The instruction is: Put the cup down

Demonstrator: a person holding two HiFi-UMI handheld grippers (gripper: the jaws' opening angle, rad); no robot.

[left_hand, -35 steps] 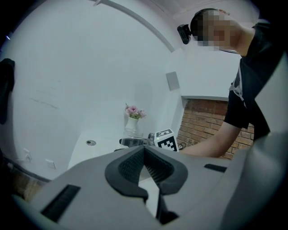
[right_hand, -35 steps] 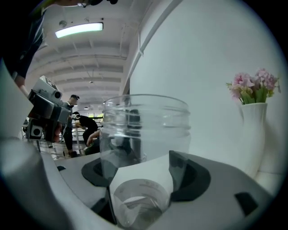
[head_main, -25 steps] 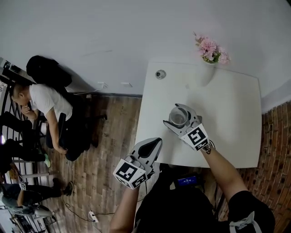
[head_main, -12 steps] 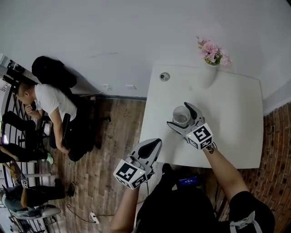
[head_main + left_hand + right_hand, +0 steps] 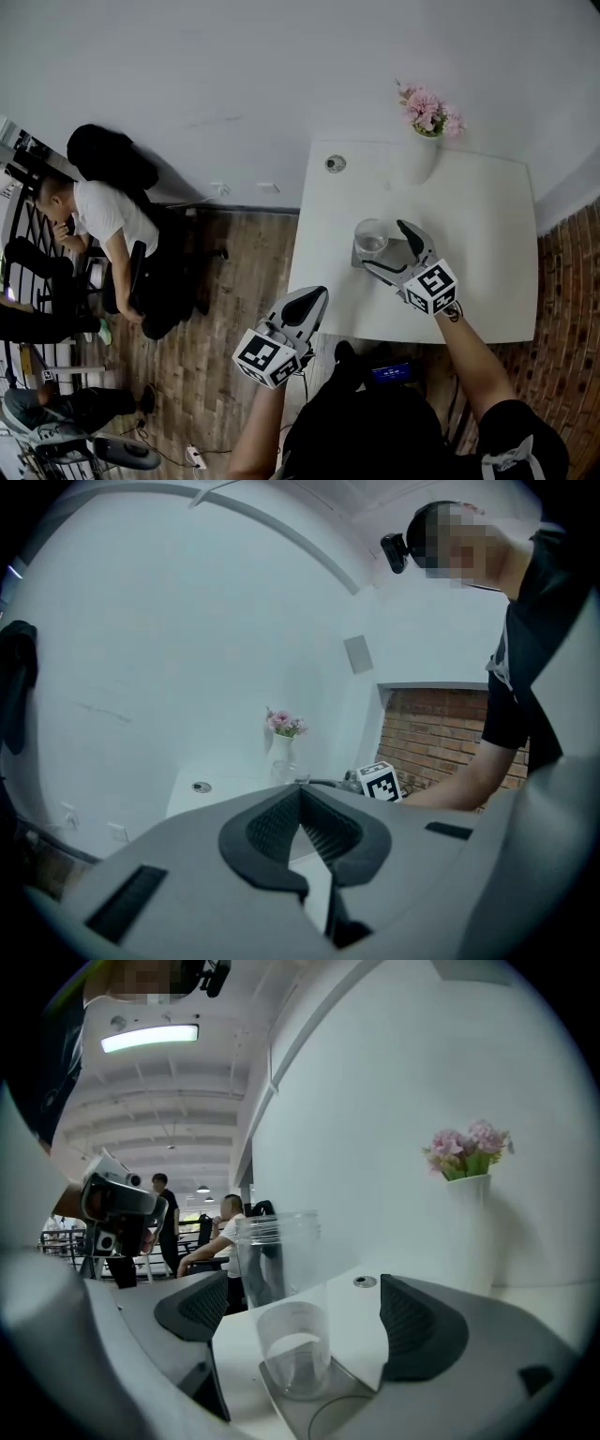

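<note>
**As the right jaws part: clear cup standing on white table**

Where the head view looks down, entries run from the centre outward.

1. Cup (image 5: 370,236): clear plastic, upright, empty as far as can be seen. It stands on the white table (image 5: 469,216), centre of frame, towards the table's left half. In the right gripper view the cup (image 5: 281,1307) rises between the two dark pads, nearer the left one, with neither pad pressing on it.
2. Right gripper (image 5: 384,247): jaws spread wide, having just been opening, with the cup at their mouth. It is hand-held, its marker cube towards the person. The right gripper's own view (image 5: 295,1302) shows a clear gap from the cup to the right-hand pad.
3. Left gripper (image 5: 314,295): lower centre of frame, off the table's near edge and above the wooden floor (image 5: 216,309). Its own view (image 5: 302,803) shows the jaws closed tip to tip, with nothing between them.
4. Vase (image 5: 417,159): white, holding pink flowers (image 5: 427,108), at the table's far edge, upper right of frame, well apart from the cup.
5. Round fitting (image 5: 335,163): set in the table's far left corner.
6. Seated person (image 5: 103,216): white shirt, left of frame, beside the wall.
</note>
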